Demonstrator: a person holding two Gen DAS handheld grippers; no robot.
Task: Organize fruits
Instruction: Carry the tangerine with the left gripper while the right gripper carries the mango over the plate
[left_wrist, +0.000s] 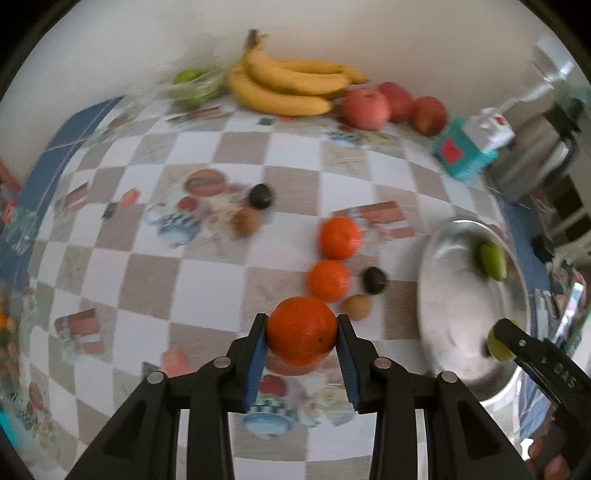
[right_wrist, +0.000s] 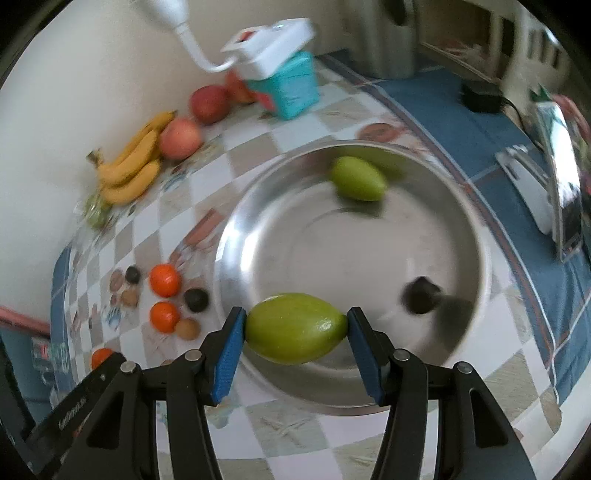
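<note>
My left gripper is shut on an orange, held above the checkered tablecloth. Two more oranges lie just beyond it, with a dark fruit and a small brown fruit beside them. My right gripper is shut on a green mango, over the near rim of a steel bowl. A second green mango lies at the bowl's far side, and a dark fruit sits inside at the right. In the left wrist view the right gripper shows at the bowl.
Bananas, several red apples and a bag of green fruit line the wall. A teal box with a white lamp base stands at the back right. Another dark fruit and brown fruit lie mid-table. A phone stand is at right.
</note>
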